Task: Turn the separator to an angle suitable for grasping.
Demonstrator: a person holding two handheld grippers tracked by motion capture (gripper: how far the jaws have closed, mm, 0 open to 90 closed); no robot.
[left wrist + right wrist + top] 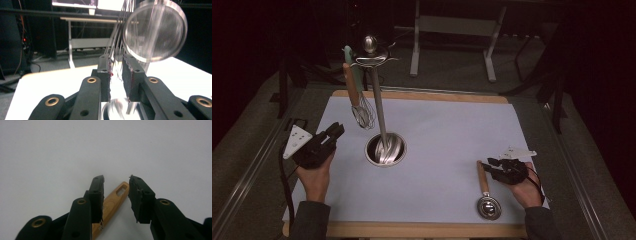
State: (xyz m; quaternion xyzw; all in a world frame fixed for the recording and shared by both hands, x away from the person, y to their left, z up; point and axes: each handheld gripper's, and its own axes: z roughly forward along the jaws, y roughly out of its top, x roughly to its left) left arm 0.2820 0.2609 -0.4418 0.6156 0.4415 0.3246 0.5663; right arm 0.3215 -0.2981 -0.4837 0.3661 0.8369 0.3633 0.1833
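High view, setting: a white mat [447, 135] covers a wooden board [412, 230], with a metal rack [379, 100] standing in a round steel base [385, 149] left of centre.
Rack: a whisk [359, 97] with a wooden handle hangs from the hooks at its top, beside a pale green handle [348, 52].
Ladle: a small ladle [486, 192] lies flat on the mat near the front right, its wooden handle pointing away from the person and its steel bowl nearest the board's front edge.
Right gripper: the right gripper [492, 167] rests low over the mat just right of the ladle's handle end, its jaws pointing left towards it.
Right gripper view, jaws: the jaws of the right gripper [116, 187] stand partly apart, and the pads press on nothing.
Right gripper view, ladle: the slotted end of the ladle's handle [112, 202] lies in the gap between the jaws, closer to the left-hand pad and passing under it, clear of the right-hand pad.
Left gripper: the left gripper [334, 131] sits to the left of the rack's base, apart from it, jaws aimed up and right towards the whisk.
Left gripper view, jaws: the jaws of the left gripper [116, 72] show a narrow gap with only white mat between the pads.
Left gripper view, beyond: whisk wires [117, 37] hang just past the jaw tips, blurred, and a round wire-mesh strainer [155, 30] hangs to their right; whether the wires touch the pads cannot be told.
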